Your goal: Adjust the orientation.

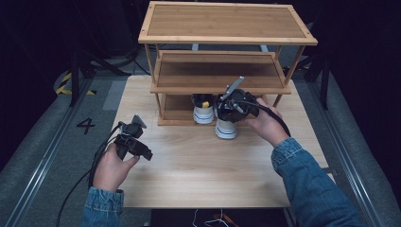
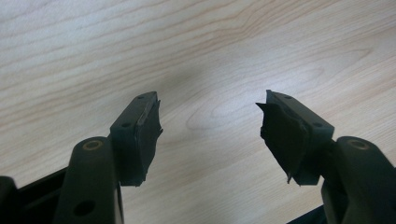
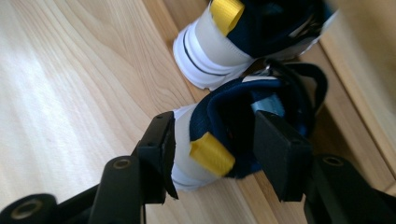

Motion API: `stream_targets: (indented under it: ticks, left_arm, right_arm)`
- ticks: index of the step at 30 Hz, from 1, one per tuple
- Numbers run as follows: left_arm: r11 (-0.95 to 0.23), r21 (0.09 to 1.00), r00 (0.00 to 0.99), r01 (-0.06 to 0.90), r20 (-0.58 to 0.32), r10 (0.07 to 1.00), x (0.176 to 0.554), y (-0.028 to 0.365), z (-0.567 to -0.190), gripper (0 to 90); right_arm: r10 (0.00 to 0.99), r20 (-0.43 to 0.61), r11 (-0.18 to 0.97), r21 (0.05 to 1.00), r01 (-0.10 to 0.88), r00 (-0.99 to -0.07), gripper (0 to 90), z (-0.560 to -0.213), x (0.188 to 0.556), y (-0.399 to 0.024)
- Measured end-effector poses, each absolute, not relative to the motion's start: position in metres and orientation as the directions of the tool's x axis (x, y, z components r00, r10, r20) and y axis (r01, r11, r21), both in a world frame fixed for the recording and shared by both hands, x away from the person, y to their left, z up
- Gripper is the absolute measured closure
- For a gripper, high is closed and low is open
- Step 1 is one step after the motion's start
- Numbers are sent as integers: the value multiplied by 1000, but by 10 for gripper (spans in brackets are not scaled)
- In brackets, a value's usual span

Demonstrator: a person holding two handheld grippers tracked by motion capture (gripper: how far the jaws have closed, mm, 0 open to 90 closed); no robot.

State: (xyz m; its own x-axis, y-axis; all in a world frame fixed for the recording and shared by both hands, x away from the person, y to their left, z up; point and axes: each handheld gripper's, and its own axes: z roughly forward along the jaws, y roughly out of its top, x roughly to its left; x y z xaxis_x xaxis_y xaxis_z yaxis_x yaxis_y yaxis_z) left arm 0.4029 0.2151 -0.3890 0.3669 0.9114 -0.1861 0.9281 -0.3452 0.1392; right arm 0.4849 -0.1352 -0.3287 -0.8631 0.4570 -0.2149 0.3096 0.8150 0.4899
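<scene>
Two white and navy shoes with yellow heel tabs stand side by side, heels toward me. One shoe (image 1: pixel 203 112) (image 3: pixel 219 46) sits on the lowest board of the wooden rack (image 1: pixel 217 71). The other shoe (image 1: pixel 226 128) (image 3: pixel 184 154) stands on the table just in front of that board. My right gripper (image 1: pixel 231 111) (image 3: pixel 212 126) is over this shoe's heel, one jaw outside the heel, one inside the opening. A gap shows at the inner jaw, so the gripper is open. My left gripper (image 1: pixel 144 152) (image 2: pixel 210 116) hovers open over bare table (image 2: pixel 187 46) at the left, with nothing between its jaws.
The three-level wooden rack stands at the table's far edge, its two upper boards bare. Its lower front rail (image 1: pixel 175 122) runs right behind the front shoe. Light wood tabletop (image 1: pixel 203 175) stretches between the hands and the near edge.
</scene>
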Motion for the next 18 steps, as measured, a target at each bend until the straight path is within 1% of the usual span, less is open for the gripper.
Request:
stream_targets:
  ticks: [3, 4, 5, 6, 7, 8, 10, 12, 16, 18]
  left_arm:
    - [-356, 140, 378, 924, -186, 907, 406, 210, -389, 371]
    - [-365, 140, 386, 921, -186, 903, 408, 206, -389, 372]
    - [-365, 140, 386, 921, -186, 903, 408, 206, -389, 371]
    - [-376, 137, 397, 916, -186, 899, 411, 202, -388, 371]
    - [-383, 135, 403, 914, -183, 897, 412, 200, -388, 371]
    - [-383, 135, 403, 914, -183, 897, 412, 200, -388, 371]
    - [-391, 136, 411, 910, -184, 893, 414, 196, -387, 372]
    - [-394, 136, 414, 909, -185, 891, 416, 194, -387, 372]
    - [-406, 132, 425, 904, -180, 887, 419, 190, -389, 373]
    - [-411, 126, 428, 903, -180, 886, 419, 190, -390, 373]
  right_arm:
    - [475, -209, 793, 522, 313, -855, 498, -321, 477, -141]
    - [497, -179, 767, 548, 334, -849, 552, -314, 468, -147]
    - [497, -179, 767, 548, 334, -849, 552, -314, 468, -147]
    - [499, -149, 760, 549, 348, -854, 588, -312, 462, -150]
    - [497, -147, 765, 539, 352, -855, 614, -313, 458, -151]
    - [497, -147, 765, 539, 352, -855, 614, -313, 458, -151]
    - [495, -134, 776, 512, 368, -858, 696, -321, 450, -153]
    - [502, -134, 772, 514, 373, -855, 737, -327, 447, -154]
    - [511, -142, 780, 492, 388, -848, 806, -347, 448, -152]
    - [517, -136, 783, 474, 403, -845, 814, -356, 452, -151]
